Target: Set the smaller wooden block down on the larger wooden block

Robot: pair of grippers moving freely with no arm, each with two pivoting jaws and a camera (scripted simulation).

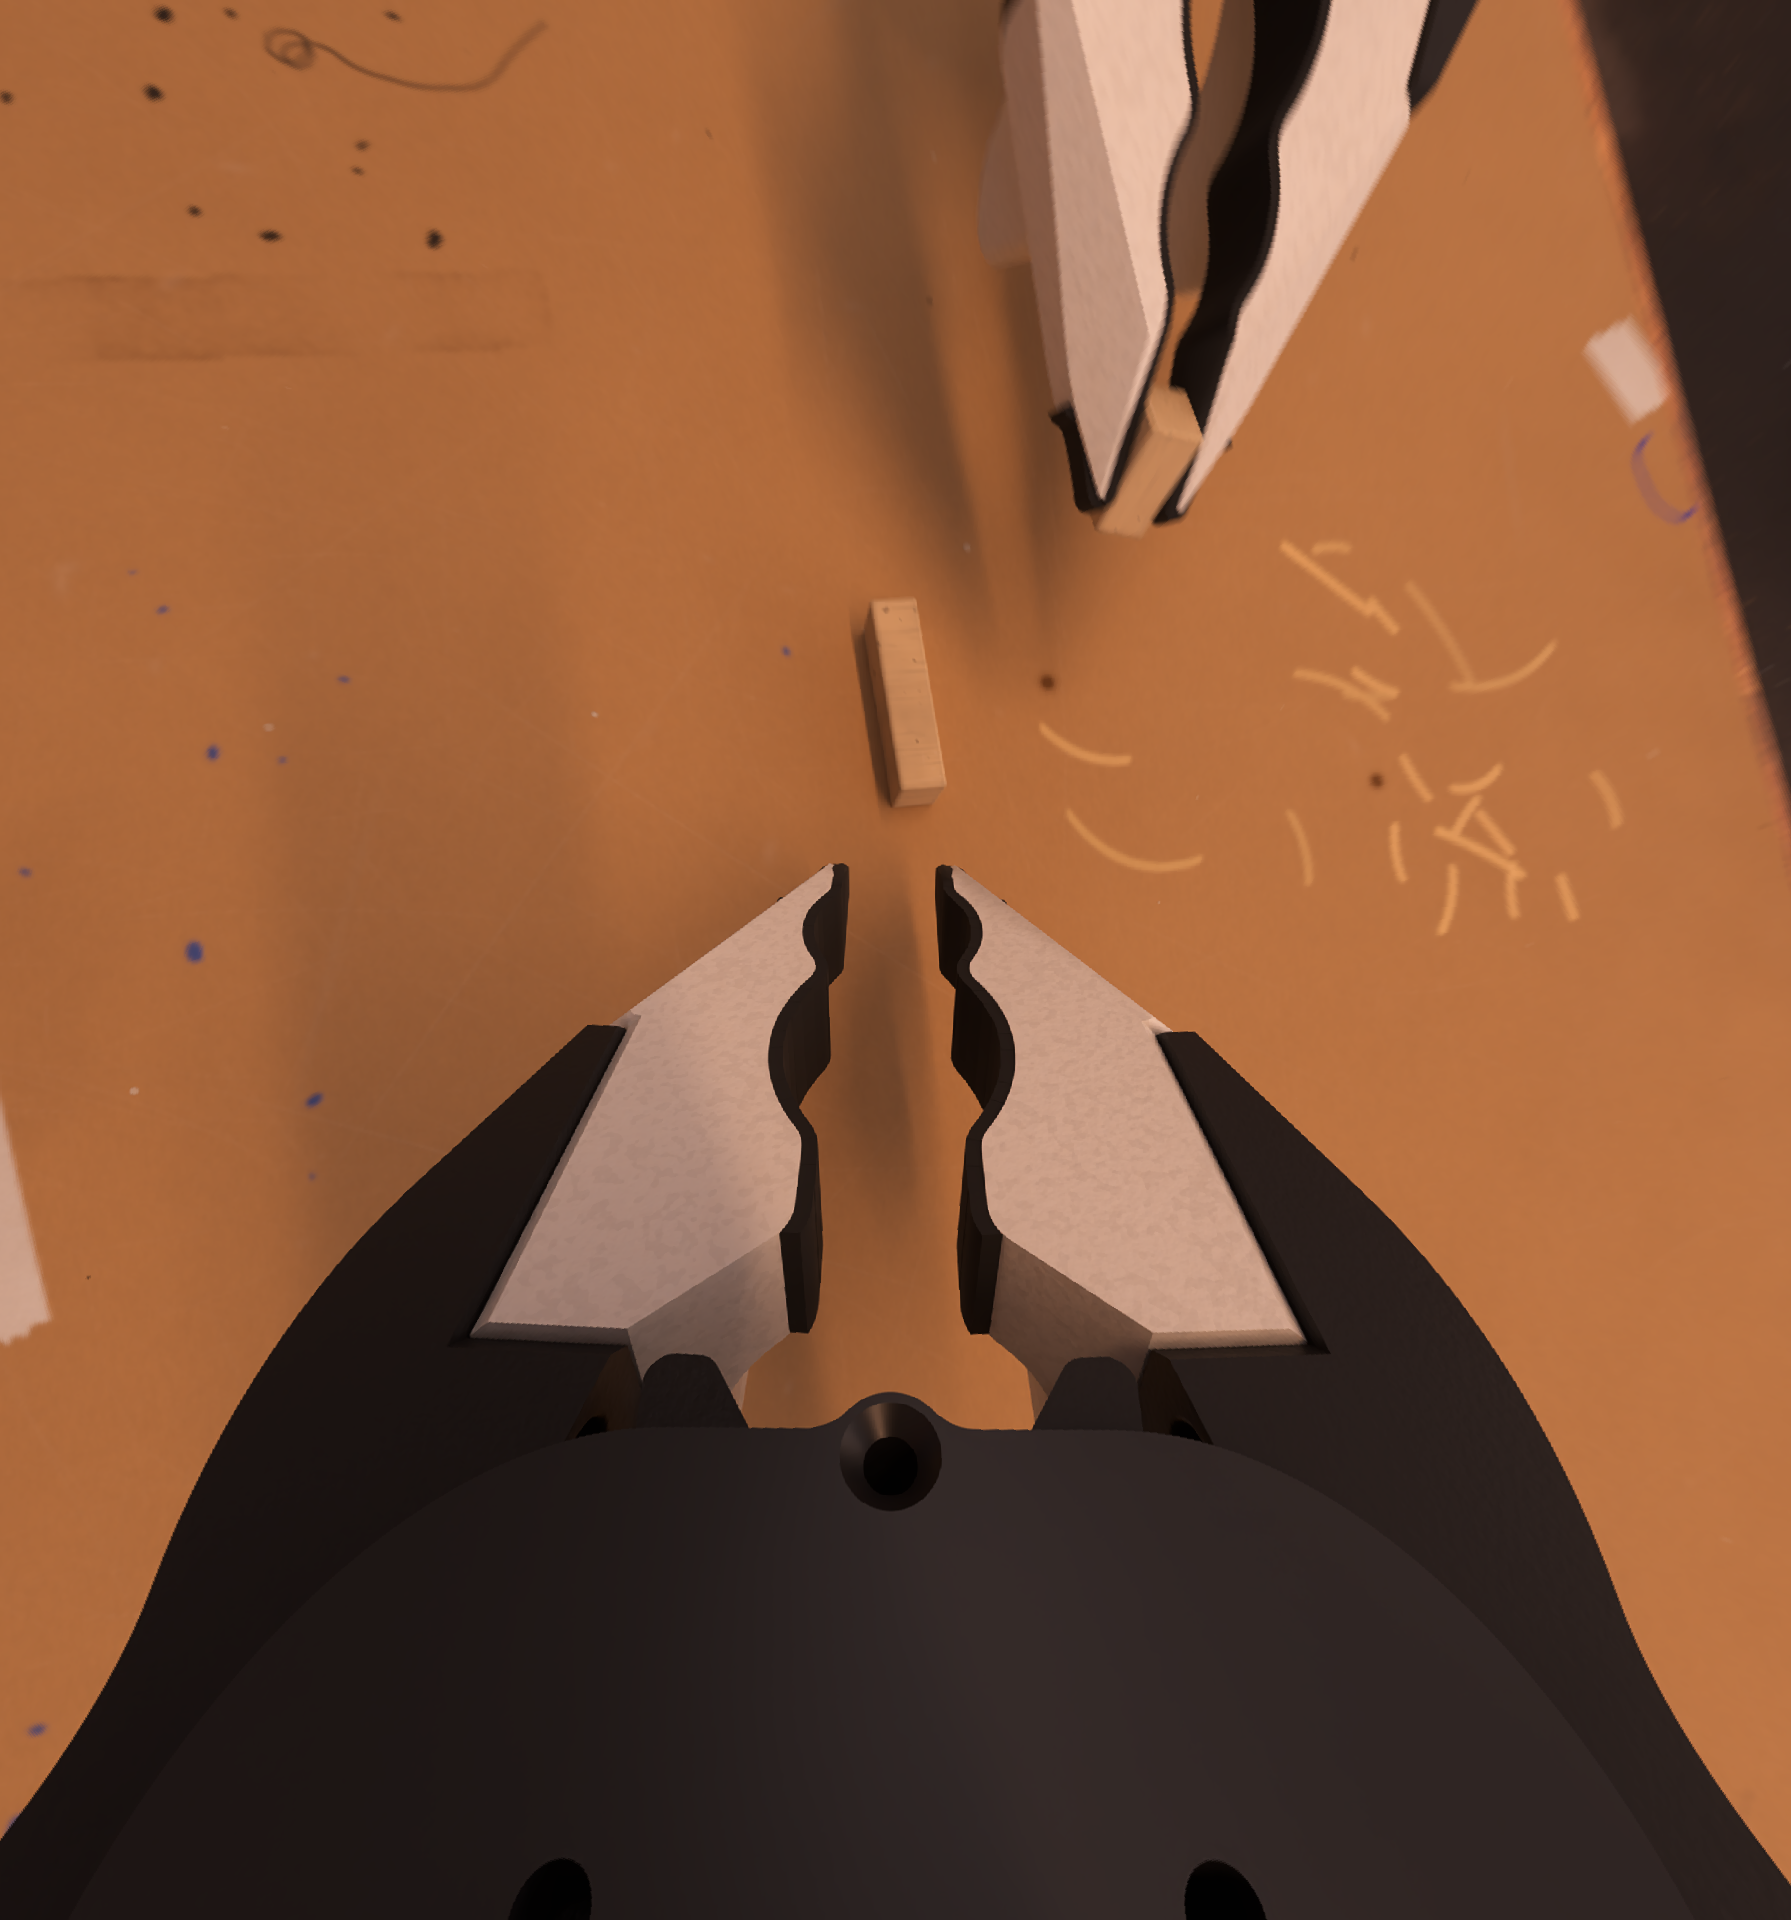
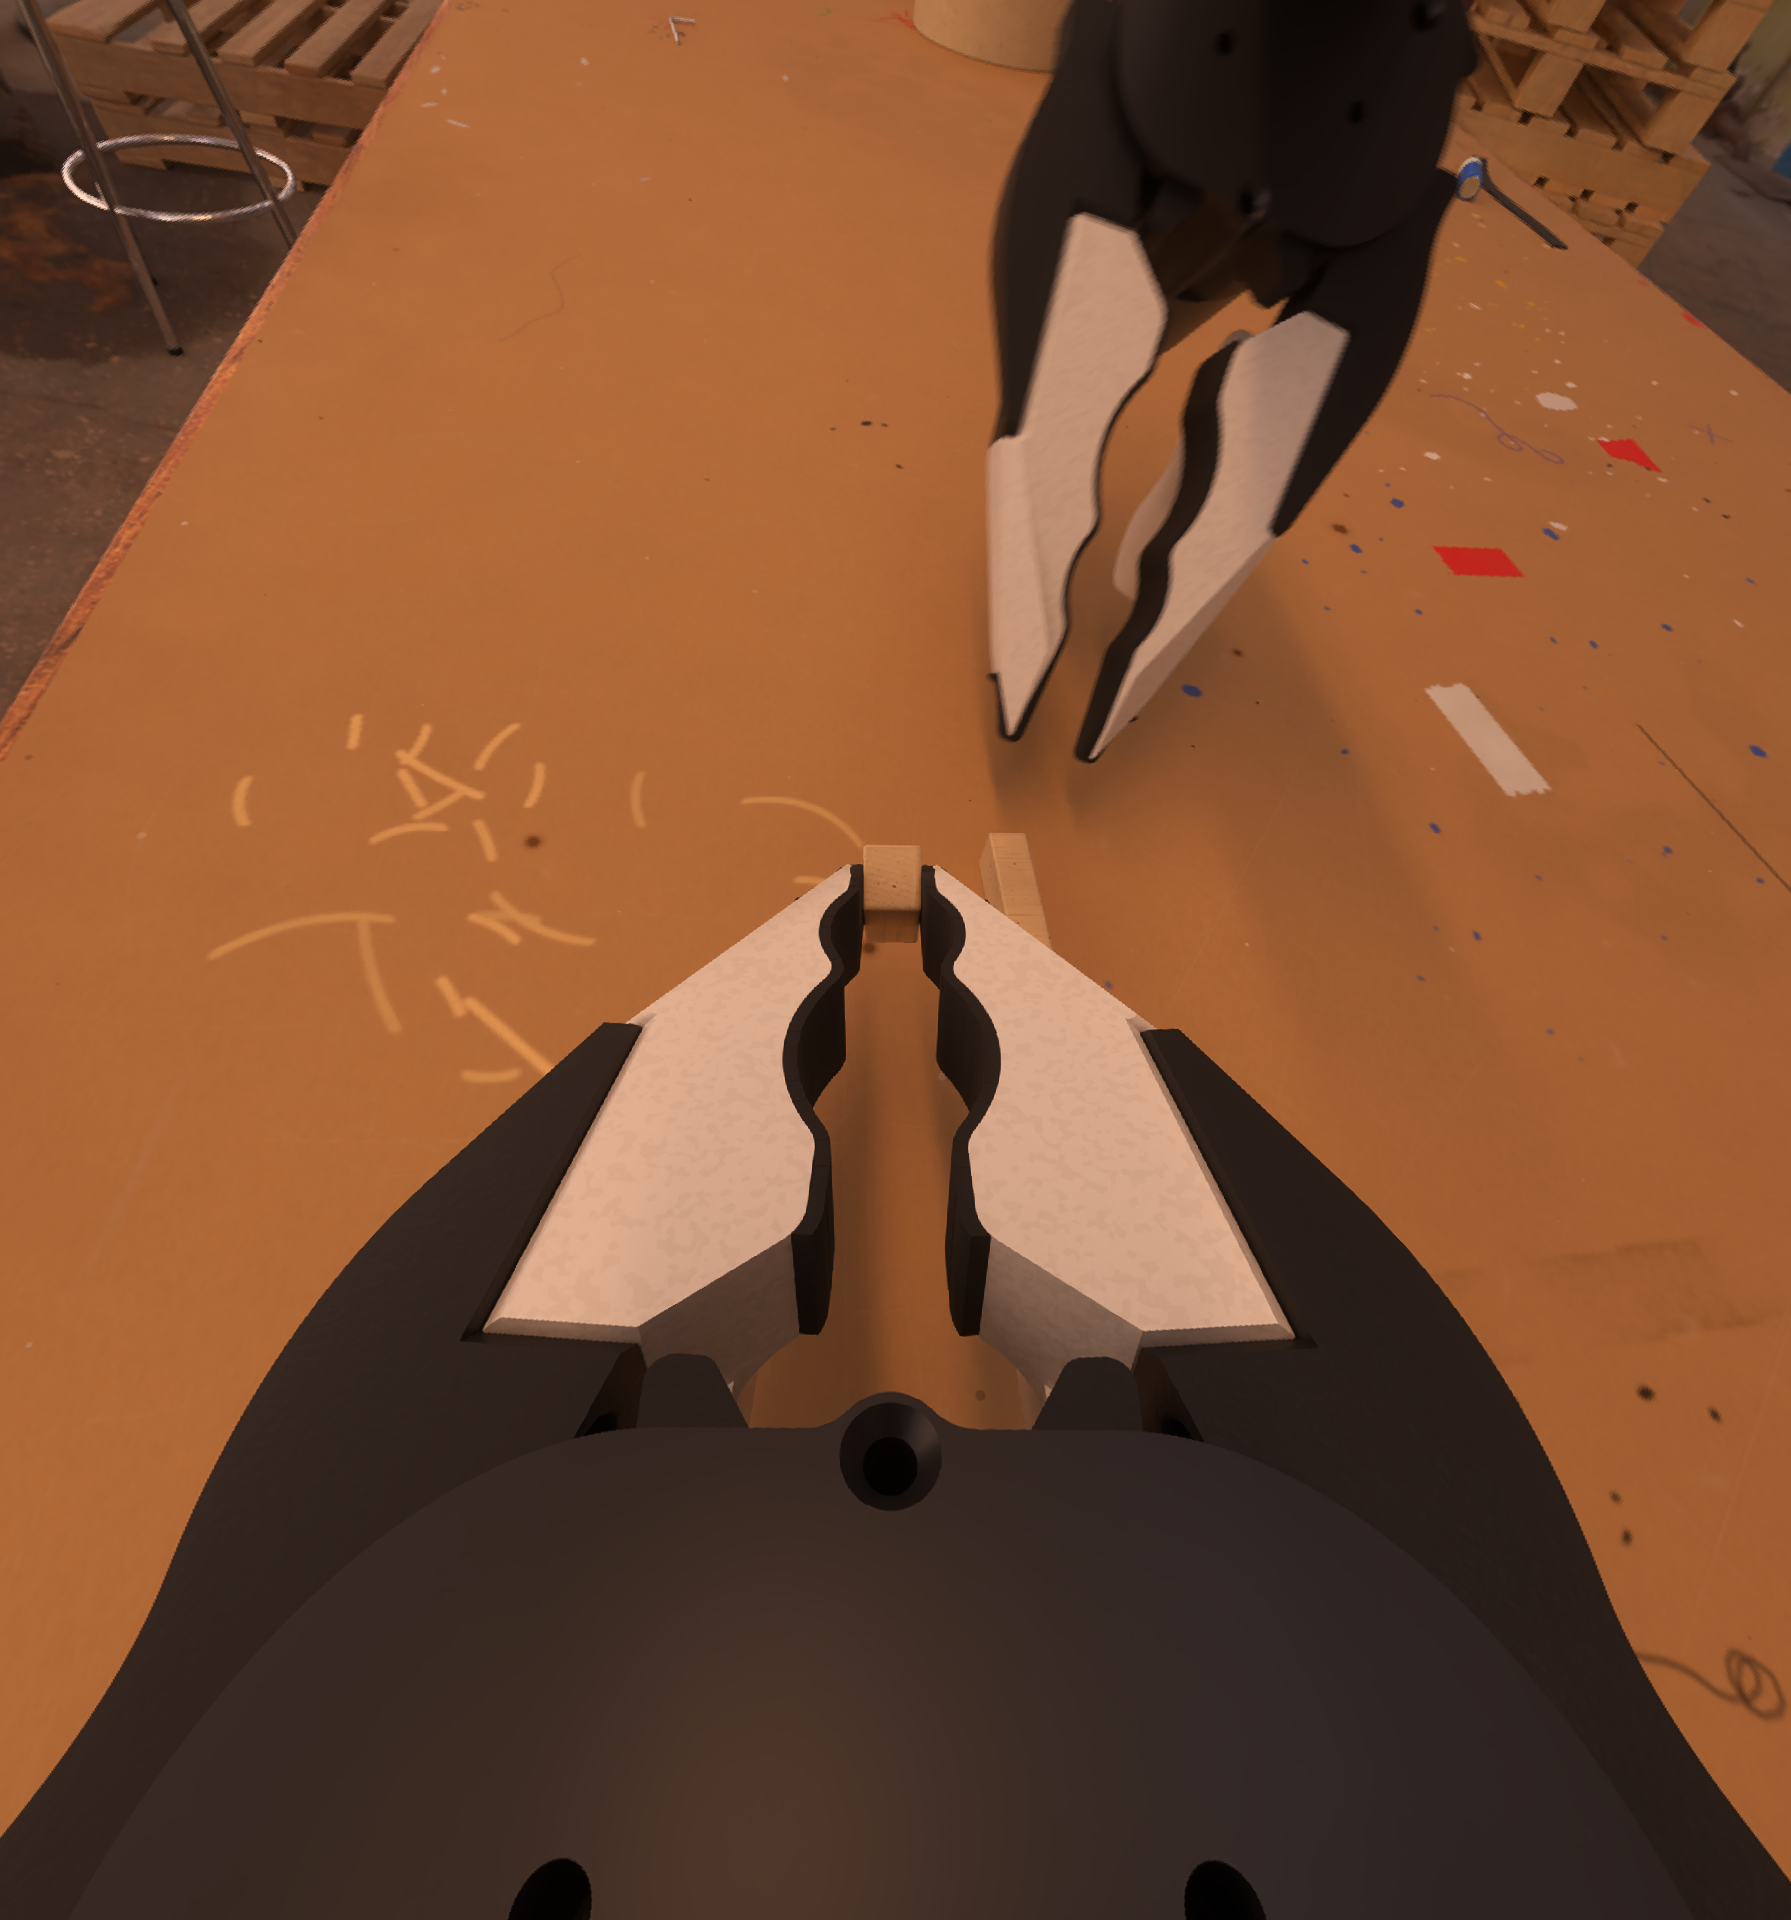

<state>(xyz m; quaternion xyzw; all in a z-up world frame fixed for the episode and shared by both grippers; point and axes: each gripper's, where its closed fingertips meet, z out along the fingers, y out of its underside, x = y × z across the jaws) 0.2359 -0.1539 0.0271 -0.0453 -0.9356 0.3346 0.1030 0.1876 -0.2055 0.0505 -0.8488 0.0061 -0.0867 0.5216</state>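
The larger wooden block (image 1: 906, 701) is a long pale bar lying flat on the orange table (image 1: 455, 468), just ahead of my left gripper (image 1: 891, 873), which is open and empty. My right gripper (image 2: 891, 875) is shut on the smaller wooden block (image 2: 891, 881) and holds it at its fingertips above the table. In the left wrist view the right gripper (image 1: 1138, 504) with the small block (image 1: 1169, 442) hangs beyond and to the right of the long block. In the right wrist view the long block (image 2: 1010, 878) shows partly behind my right finger, and the left gripper (image 2: 1049, 743) hovers beyond it.
Pale scratch marks (image 2: 434, 831) lie on the table left of the right gripper. White tape (image 2: 1488, 738) and red patches (image 2: 1478, 561) lie to the right. The table's left edge (image 2: 143, 499) drops to the floor, where a metal stool (image 2: 179, 182) and wooden pallets (image 2: 247, 62) stand.
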